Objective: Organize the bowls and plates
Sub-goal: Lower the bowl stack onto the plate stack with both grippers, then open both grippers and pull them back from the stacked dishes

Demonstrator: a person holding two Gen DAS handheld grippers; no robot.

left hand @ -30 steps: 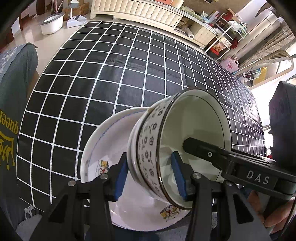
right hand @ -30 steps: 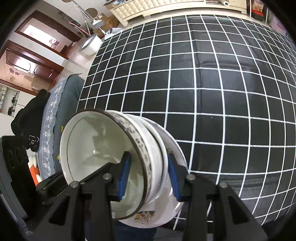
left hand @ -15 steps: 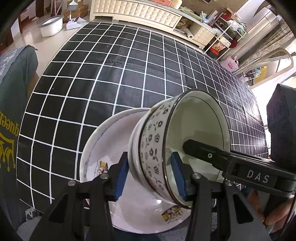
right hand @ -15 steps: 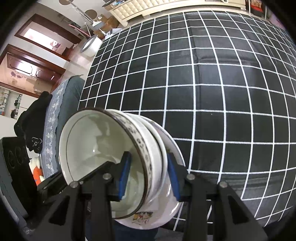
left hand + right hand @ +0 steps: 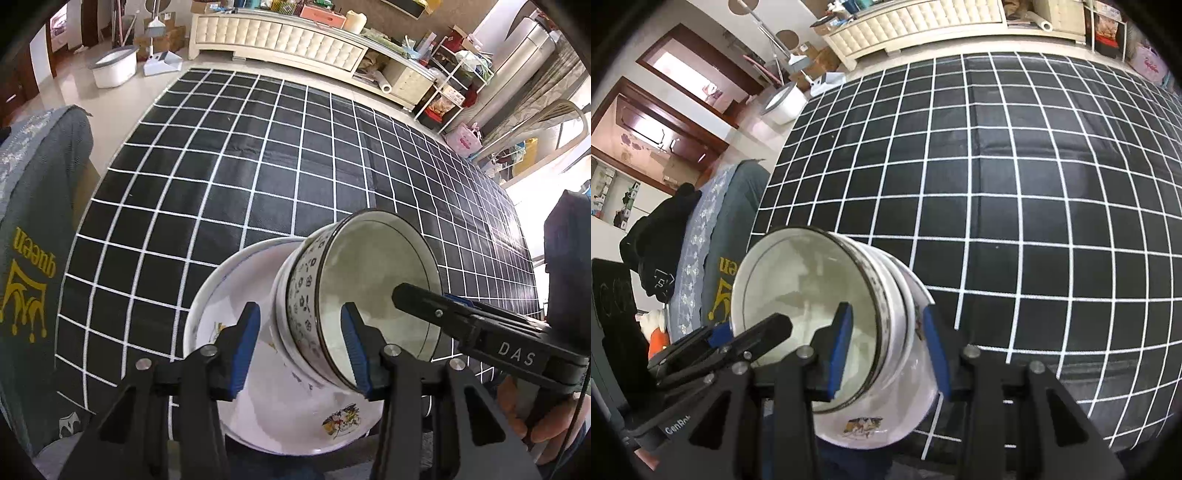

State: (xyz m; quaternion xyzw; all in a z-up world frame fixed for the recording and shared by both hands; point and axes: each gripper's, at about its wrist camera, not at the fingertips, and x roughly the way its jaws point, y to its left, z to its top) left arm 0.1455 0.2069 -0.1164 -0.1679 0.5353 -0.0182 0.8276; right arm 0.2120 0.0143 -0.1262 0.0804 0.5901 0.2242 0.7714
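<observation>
Bowls (image 5: 354,295), nested and tipped sideways on a plate (image 5: 236,280), sit above the checked desk (image 5: 258,147). Left hand-held gripper (image 5: 301,343) straddles the bowl walls with a gap at its left pad. Right hand-held gripper (image 5: 886,347) clamps bowls and plate rim together.

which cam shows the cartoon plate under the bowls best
The left wrist view: the cartoon plate faces the camera, its white inside and two cartoon prints showing behind the nested bowls. The right wrist view shows only its edge and back, one print, mostly hidden by the bowls and right claw.
</observation>
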